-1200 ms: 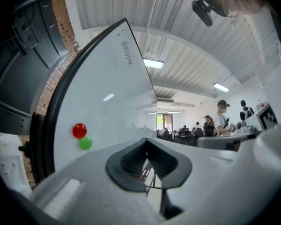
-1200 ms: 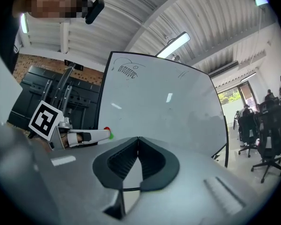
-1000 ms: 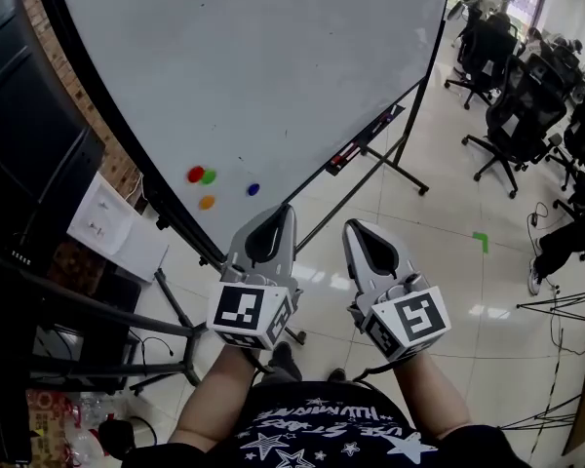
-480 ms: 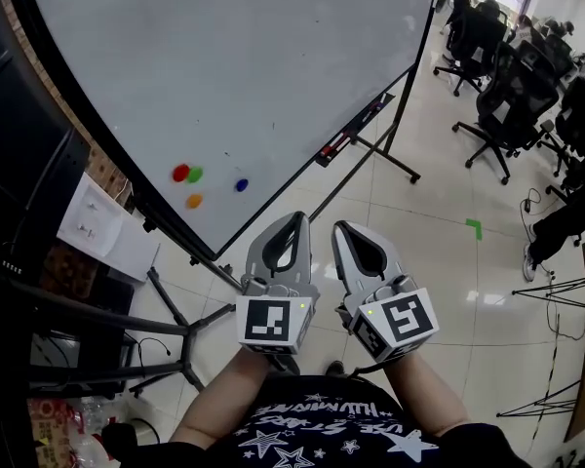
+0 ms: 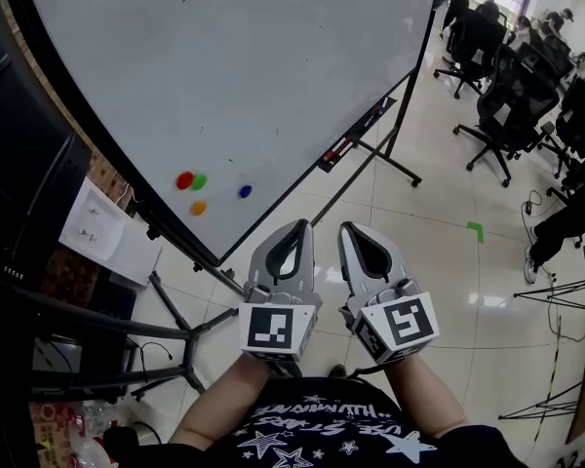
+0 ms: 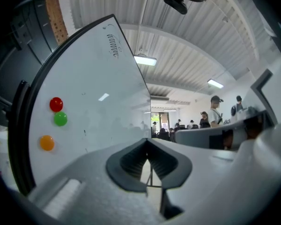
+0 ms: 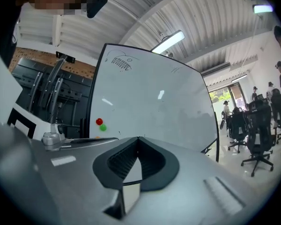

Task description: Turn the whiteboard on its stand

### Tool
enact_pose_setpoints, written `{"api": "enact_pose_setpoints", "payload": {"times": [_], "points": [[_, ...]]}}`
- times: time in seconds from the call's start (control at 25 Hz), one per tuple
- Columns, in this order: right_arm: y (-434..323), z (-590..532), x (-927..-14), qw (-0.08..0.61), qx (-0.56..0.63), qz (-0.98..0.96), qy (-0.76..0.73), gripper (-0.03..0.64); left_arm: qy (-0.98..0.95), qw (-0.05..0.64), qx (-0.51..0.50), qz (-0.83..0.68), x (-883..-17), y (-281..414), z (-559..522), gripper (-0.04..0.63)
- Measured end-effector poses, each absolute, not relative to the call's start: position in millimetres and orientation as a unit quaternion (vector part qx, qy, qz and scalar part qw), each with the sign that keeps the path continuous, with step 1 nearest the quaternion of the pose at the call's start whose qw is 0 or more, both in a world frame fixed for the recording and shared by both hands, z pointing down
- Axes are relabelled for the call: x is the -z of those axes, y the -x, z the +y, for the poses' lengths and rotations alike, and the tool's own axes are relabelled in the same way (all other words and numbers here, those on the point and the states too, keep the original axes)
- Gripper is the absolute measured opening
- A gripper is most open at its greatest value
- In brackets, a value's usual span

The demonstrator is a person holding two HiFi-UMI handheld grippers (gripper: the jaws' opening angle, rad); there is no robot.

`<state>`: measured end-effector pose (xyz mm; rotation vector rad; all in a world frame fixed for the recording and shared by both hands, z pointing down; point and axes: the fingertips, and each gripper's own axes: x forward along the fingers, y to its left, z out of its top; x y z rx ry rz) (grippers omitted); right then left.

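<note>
Just ahead of left gripper point(image 5: 297, 228): whiteboard point(image 5: 244, 76)

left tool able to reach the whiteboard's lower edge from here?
Probably yes. The left tool is shut and empty, just short of the whiteboard, and nothing stands between them. It must open to grip.

Whiteboard point(image 5: 253, 76) white, black-framed; magnets point(image 5: 198, 181) red, green, orange, blue; floor tape point(image 5: 477, 230) green.
</note>
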<state>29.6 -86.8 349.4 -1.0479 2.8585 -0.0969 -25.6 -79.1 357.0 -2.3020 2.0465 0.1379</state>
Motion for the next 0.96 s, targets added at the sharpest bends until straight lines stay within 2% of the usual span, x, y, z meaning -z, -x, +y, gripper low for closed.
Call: {"api": "enact_pose_setpoints", "payload": {"times": [0.48,0.96], "points": [[-18,-82,-353,0.023,0.022,0.944,0.329,0.007,0.739,0.027,-0.039,0.672,-358,37,-73,0.003],[-16,-77,-345,0.038,0.009,0.945,0.324,0.008,0.746,0.040,-0.033,0.664,-353,34,-72,0.003]]}}
